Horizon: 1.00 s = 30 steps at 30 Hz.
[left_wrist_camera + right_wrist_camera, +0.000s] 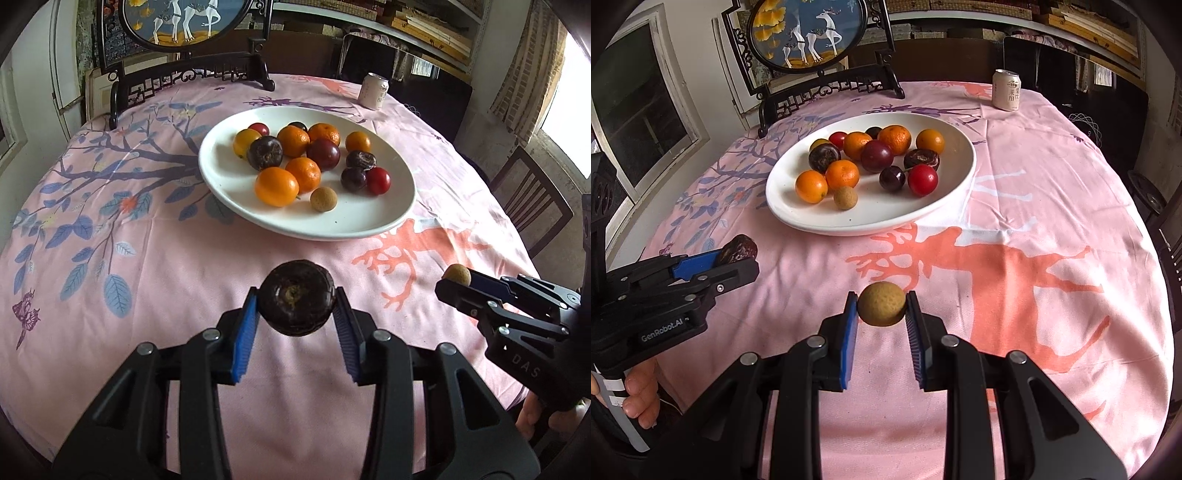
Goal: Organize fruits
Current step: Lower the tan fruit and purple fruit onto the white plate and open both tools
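Above pink cloth, left gripper clamping dark fruit (lifted), right gripper pinching longan

Both wrist cameras look down along their fingers, sharing the nearby fruit plate and tablecloth.

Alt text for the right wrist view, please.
The right gripper holds a small tan fruit above a pink tablecloth. Beyond sits a white plate of mixed fruits; at left, the left gripper holds a dark fruit.

We see: plate white | tablecloth pink, blue-leaf and coral-deer print | held fruit dark brown | held longan tan | pads blue
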Tool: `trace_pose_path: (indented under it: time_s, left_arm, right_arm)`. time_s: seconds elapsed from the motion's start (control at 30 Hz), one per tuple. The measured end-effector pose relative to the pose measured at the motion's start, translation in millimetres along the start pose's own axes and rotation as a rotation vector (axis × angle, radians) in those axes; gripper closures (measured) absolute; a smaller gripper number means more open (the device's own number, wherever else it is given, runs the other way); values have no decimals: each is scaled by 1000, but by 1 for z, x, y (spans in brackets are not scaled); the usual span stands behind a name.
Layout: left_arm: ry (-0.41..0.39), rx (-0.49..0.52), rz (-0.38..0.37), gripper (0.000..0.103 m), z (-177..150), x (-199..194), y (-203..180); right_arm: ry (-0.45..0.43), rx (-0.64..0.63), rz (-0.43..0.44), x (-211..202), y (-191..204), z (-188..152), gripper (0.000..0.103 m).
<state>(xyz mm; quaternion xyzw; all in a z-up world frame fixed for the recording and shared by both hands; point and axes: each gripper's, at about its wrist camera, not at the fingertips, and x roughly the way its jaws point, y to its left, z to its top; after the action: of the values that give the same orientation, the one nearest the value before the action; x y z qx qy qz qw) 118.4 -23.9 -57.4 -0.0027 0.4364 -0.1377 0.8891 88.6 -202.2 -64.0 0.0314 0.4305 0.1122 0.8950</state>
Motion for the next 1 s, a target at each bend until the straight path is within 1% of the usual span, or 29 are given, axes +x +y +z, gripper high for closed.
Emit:
trace_pose_path:
  time_s: [0.17, 0.33, 0.5, 0.6, 0.7, 0.8, 0.87, 1.0]
  left_arm:
    - [-25, -21, -10, 63, -4, -16, 10]
    - [-38, -42, -11, 63, -5, -24, 20]
    - [-49, -50, 9, 63, 6, -26, 30]
    - [-62, -50, 25, 63, 27, -24, 38]
    - [-61, -39, 51, 62, 59, -14, 45]
    - [-41, -26, 69, 62, 97, 7, 47]
    - [-28, -14, 89, 62, 116, 24, 46]
    - [11, -27, 106, 62, 136, 57, 49]
  right_arm:
    - [-6, -13, -4, -4, 10, 2, 77]
    - [2, -23, 3, -2, 16, 1, 77]
    - [12, -31, 15, 3, 18, 5, 77]
    - [9, -51, 19, 5, 19, 15, 77]
    - [-3, -80, 23, 8, 20, 35, 77]
    - [-12, -103, 9, 19, 17, 63, 77]
    - [-15, -105, -10, 31, 13, 84, 77]
    - [-19, -115, -52, 64, 1, 115, 77]
